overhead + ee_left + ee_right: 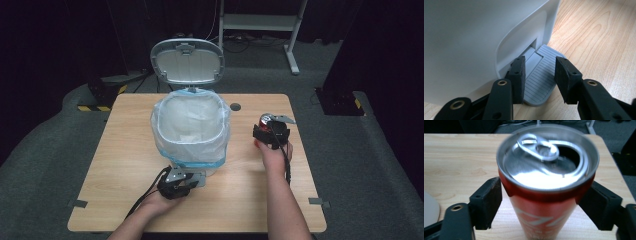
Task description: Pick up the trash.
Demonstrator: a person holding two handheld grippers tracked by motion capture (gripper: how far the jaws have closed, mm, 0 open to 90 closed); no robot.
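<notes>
Bin (190, 131) open, bag-lined, can (546, 195) gripped

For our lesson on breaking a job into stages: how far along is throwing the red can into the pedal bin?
Done: the bin lid stands open, with the left gripper over the pedal. In hand: the right gripper straddles the opened red can. Left: carrying it over and dropping it in.

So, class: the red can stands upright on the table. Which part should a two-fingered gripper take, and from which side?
Take the red can by its straight round wall, below the rim, coming in level from the side. It stands upright with its top opened, so it should stay vertical. The right gripper already has a finger on either side of the wall.
</notes>
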